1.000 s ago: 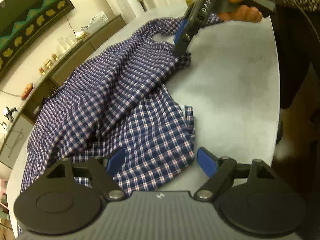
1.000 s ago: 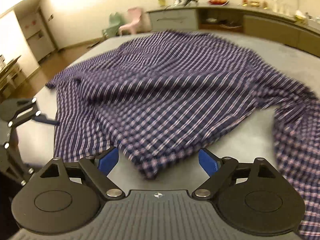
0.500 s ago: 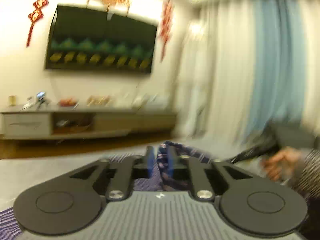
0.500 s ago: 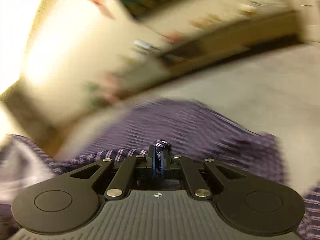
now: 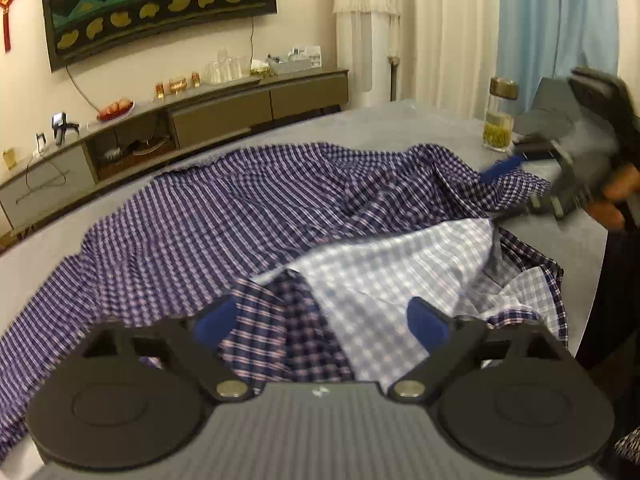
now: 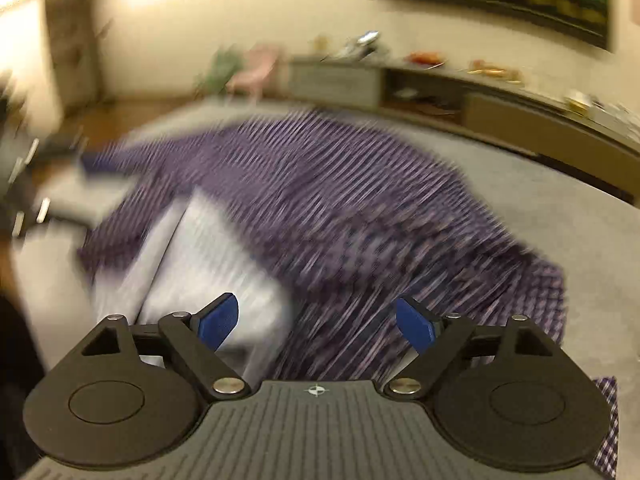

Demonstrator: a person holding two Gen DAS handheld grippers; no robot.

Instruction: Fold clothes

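Shirt, a blue and purple checked one, lies spread over the grey table and covers most of its near part. One edge of it is turned over toward the middle, so the paler inner side of the cloth faces up, just in front of the left gripper. The 2 fingers of the left gripper are spread wide and nothing is between them; its blue pads hang above the folded edge, and I cannot tell if they touch the cloth.

In the right wrist view, which is strongly blurred, the right gripper also has its 2 fingers spread apart with nothing pinched. Below it the same shirt shows its dark checked side and the pale turned part at the left.

From the left wrist view, the right gripper is seen at the far right side of the table, held by the person's hand, with a blue pad over the shirt's edge.

A glass jar with a yellow-green content stands on the table behind the shirt. Behind the table a long low cabinet stands along the wall, with a dark screen above it.
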